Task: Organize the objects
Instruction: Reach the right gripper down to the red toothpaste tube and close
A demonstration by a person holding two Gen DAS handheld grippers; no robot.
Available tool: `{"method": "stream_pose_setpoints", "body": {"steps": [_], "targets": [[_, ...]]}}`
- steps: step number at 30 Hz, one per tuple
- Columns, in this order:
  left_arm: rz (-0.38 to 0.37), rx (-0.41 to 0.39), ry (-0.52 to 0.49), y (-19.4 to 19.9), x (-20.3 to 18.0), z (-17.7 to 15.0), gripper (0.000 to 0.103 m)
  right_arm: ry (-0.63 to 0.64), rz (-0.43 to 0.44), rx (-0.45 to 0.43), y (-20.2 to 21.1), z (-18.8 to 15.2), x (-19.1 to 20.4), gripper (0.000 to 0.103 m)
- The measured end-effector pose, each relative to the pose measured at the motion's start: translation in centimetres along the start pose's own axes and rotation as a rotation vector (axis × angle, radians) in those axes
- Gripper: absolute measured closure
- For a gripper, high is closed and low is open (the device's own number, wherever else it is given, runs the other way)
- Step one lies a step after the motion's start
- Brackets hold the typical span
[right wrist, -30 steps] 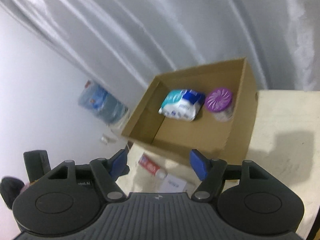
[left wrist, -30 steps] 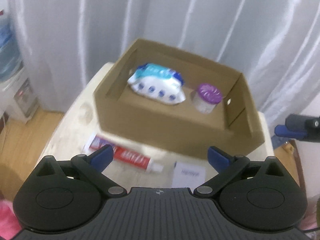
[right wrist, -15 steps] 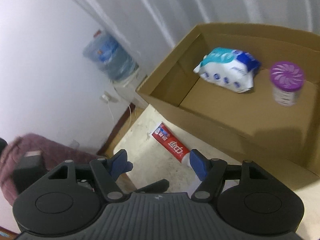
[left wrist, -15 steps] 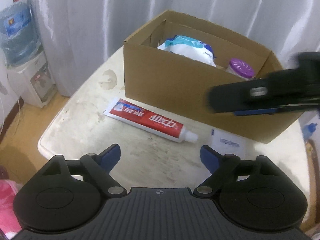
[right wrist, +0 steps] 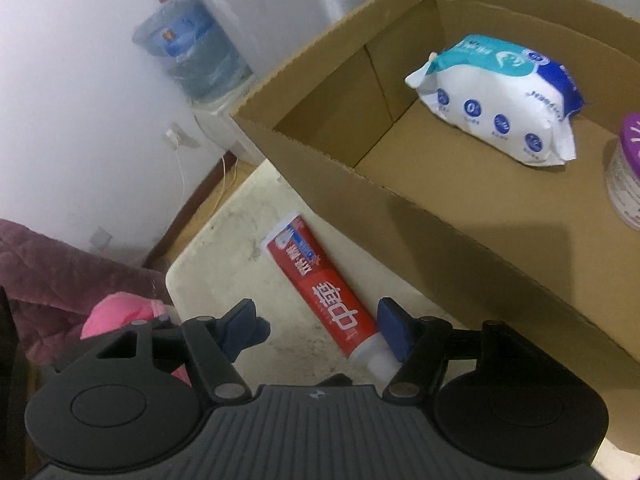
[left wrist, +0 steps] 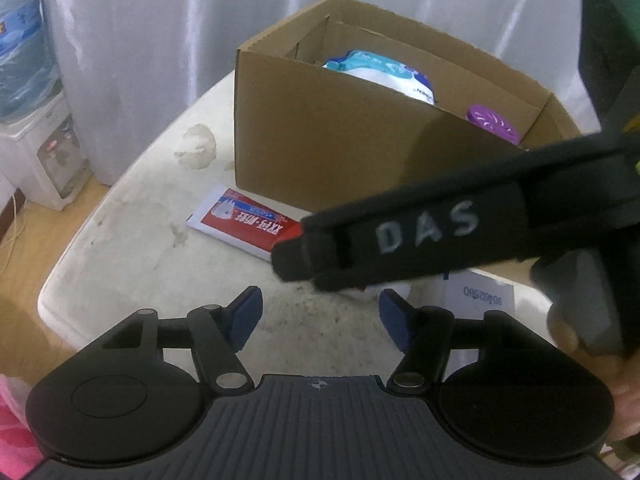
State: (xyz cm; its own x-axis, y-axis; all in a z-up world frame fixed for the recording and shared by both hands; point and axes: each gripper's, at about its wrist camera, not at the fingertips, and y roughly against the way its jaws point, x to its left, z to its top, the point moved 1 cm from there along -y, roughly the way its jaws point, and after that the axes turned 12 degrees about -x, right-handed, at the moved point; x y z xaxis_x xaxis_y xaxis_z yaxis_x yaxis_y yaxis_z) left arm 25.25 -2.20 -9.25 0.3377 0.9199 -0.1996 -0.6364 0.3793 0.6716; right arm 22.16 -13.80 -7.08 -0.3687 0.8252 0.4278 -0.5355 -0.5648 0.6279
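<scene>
While the left gripper (left wrist: 320,314) was closing on nothing, the right gripper (right wrist: 318,326) (jaws apart, gripping nothing) straddled the toothpaste (right wrist: 320,292) beside the box (right wrist: 460,256).

One open brown cardboard box (right wrist: 460,248) stands on the single off-white, stained surface (left wrist: 132,240). Inside the box: one soft white-and-teal pack of wet wipes (right wrist: 500,100) and one round container with a purple patterned lid (right wrist: 628,168). Outside it: one red-and-white toothpaste tube (right wrist: 320,288) and one small white printed card (left wrist: 484,294). Two black tongs with blue pads: the left (left wrist: 320,316) and the right (right wrist: 320,328). One water dispenser with a blue bottle (left wrist: 28,92).
</scene>
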Motion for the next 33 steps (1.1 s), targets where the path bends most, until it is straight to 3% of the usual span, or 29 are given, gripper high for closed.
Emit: {"method": "stream_pose_setpoints", "body": {"steps": [8, 15, 20, 33], "targets": [[-0.044, 0.006, 0.019, -0.1, 0.5, -0.2, 0.039, -0.054, -0.002, 0.034, -0.9, -0.3, -0.6, 0.034], [-0.066, 0.003, 0.036, 0.7, 1.4, -0.6, 0.045, -0.156, 0.055, 0.067, -1.1, -0.6, -2.0, 0.052], [-0.104, 0.024, 0.059, 1.4, 2.0, -1.1, 0.048, -0.159, 0.067, 0.077, -1.1, -0.9, -1.3, 0.055], [-0.101, 0.072, 0.069, 5.1, 3.2, -3.9, 0.048, -0.129, 0.107, 0.120, -0.6, -3.1, 1.8, 0.055]]}}
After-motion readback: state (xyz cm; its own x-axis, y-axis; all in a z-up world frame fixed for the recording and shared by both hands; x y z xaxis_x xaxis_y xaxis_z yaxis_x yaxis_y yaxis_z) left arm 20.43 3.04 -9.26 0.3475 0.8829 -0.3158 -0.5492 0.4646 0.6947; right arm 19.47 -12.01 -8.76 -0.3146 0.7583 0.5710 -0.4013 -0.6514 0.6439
